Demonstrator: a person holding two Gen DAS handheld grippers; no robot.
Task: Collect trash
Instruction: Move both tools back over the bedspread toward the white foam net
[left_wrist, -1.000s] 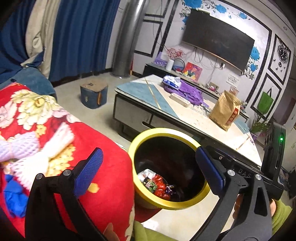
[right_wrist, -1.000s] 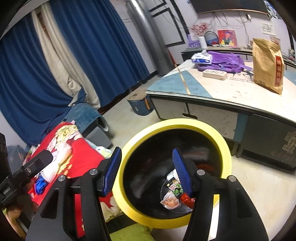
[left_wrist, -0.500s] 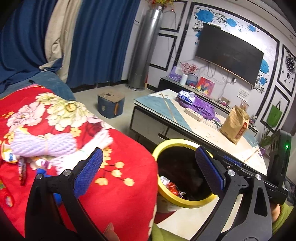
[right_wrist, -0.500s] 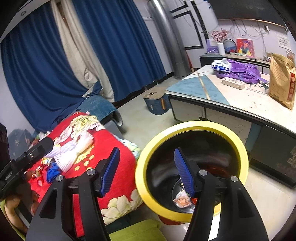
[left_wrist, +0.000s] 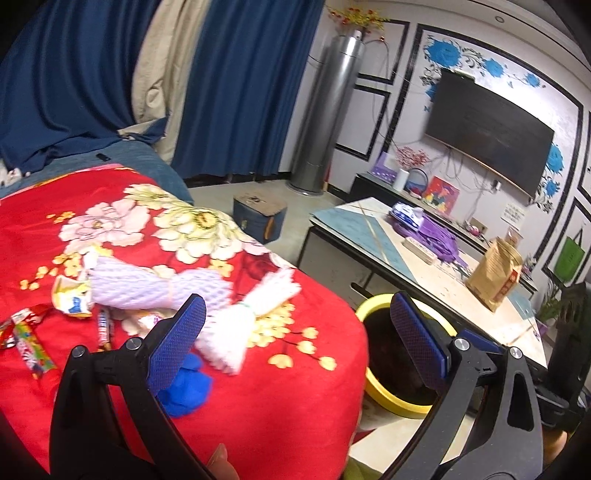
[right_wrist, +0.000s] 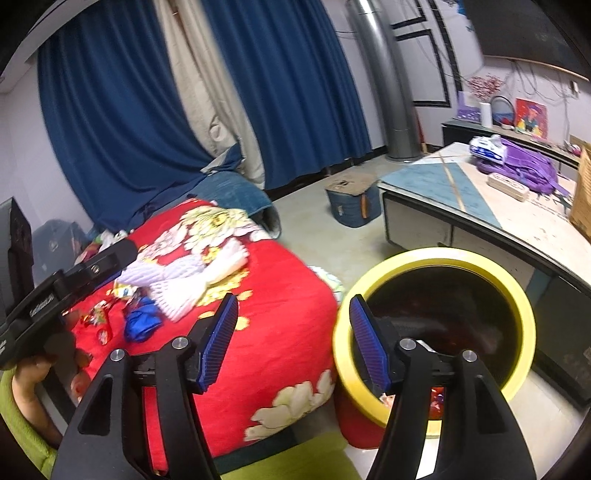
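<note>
Both grippers are empty. The left gripper (left_wrist: 295, 317) has its jaws wide apart above the red flowered blanket (left_wrist: 288, 398), with nothing between them. The right gripper (right_wrist: 291, 332) has been opening its jaws a little more, and they hold nothing; it hangs between the blanket and the yellow bin (right_wrist: 524, 325). The trash lies on the blanket: white foam nets (left_wrist: 155, 284), a blue crumpled piece (left_wrist: 184, 387) and several candy wrappers (left_wrist: 33, 350). The bin stands on the floor just beside the blanket, with some wrappers inside.
</note>
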